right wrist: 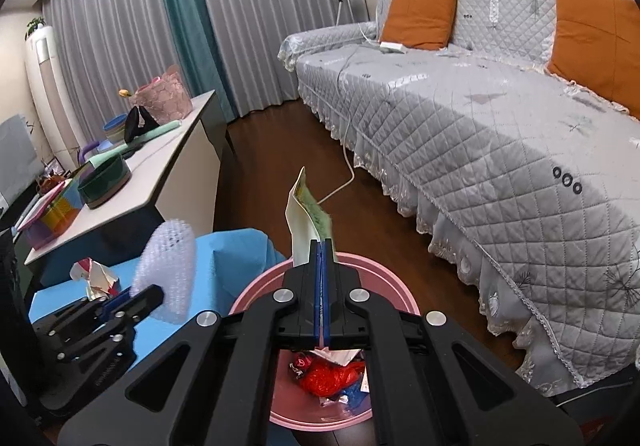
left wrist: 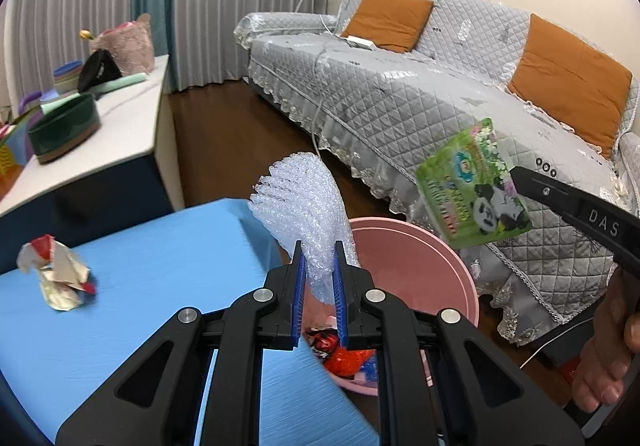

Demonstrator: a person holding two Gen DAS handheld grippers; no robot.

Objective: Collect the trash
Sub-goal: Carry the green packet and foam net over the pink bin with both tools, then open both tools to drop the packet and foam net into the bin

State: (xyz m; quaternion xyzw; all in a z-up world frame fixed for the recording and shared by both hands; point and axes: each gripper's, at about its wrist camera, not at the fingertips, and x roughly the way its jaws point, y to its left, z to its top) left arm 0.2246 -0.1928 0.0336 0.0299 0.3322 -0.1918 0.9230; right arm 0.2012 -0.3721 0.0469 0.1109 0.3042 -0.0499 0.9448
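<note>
My left gripper [left wrist: 319, 256] is shut on a wad of clear bubble wrap [left wrist: 304, 197], held at the edge of the blue table [left wrist: 132, 286] beside the pink bin [left wrist: 420, 266]. My right gripper [right wrist: 322, 246] is shut on a green panda-print packet [right wrist: 308, 217], held above the pink bin [right wrist: 384, 282]. The packet also shows in the left wrist view [left wrist: 472, 185]. The bin holds red and blue wrappers [right wrist: 332, 370]. A crumpled paper wrapper [left wrist: 56, 272] lies on the blue table, left of my left gripper. The bubble wrap shows in the right wrist view [right wrist: 168, 266].
A grey quilted sofa [left wrist: 420, 93] with orange cushions runs along the right. A white sideboard [left wrist: 120, 125] at the left holds a dark green bowl [left wrist: 64, 129] and other items. A white cable [right wrist: 348, 165] trails over the dark wood floor.
</note>
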